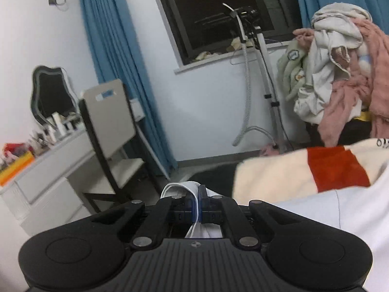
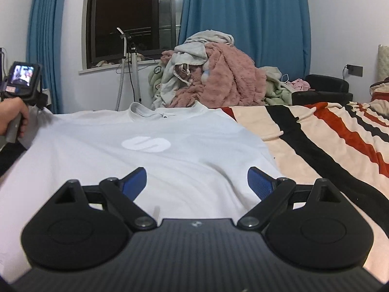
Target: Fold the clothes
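The white T-shirt point(image 2: 155, 150) lies flat on the striped blanket point(image 2: 328, 141), its long axis running away from the right camera, collar at the far end toward the heap of clothes point(image 2: 214, 80). The left gripper point(image 1: 198, 197) is clamped on a fold of its edge. The right gripper point(image 2: 196, 182) hovers over the hem, fingers spread wide, grasping nothing.

Each gripper point(image 2: 197, 182) is matte black plastic with a ribbed top, 2 round discs, silver pivot screws and blue ridged finger pads point(image 2: 259, 185). A bare-skinned left hand point(image 2: 14, 116) shows.
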`<state>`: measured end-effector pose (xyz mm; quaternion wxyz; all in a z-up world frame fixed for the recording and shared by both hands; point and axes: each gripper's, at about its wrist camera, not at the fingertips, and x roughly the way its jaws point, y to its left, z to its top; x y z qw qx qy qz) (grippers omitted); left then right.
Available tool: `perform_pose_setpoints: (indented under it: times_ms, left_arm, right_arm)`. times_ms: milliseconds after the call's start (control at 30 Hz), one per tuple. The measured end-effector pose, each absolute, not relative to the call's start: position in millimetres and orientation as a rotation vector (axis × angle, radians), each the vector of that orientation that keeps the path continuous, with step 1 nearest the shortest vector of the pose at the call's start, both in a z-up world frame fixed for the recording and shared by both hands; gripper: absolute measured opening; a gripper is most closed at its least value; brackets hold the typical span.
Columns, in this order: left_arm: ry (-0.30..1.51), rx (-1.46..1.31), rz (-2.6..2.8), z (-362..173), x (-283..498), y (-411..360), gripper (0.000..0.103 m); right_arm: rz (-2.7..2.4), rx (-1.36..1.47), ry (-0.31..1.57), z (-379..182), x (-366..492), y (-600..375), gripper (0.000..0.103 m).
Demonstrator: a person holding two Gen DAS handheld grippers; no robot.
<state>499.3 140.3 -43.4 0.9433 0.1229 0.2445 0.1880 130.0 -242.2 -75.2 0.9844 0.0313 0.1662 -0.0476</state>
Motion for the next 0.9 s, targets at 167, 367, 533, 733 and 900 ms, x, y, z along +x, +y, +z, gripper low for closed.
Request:
perform_pose_setpoints:
  times_ms: [167,367,533,733,900]
  left_arm:
    - [0.553,0.140,0.364,-66.2,499.8,161.0,0.038]
    - [0.537,0.146,0.359,-34.5,475.4,159.7,0.081]
    - [0.479,0.016,0.280,11.9,405.2,138.6,0.084]
    - [0.479,-0.061,0.135,34.4,288.3,94.2,0.085]
    - [0.485,-0.077,0.015,36.9,190.4,49.6,0.088]
  right_arm:
    - [-0.101,0.048,0.320,-77.5,134.7,-244.9,0.091]
    - [-0.080,0.010,0.274,-68.7,134.4,-247.5,0.091]
    - [-0.060,0.031,0.246,-56.6,125.3,-254.6,0.091]
    - [-0.034,0.042,0.214,-40.9,109.6,-260.3,0.091]
    - [0.004,0.038,0.188,-26.2,91.6,-264.3,0.091]
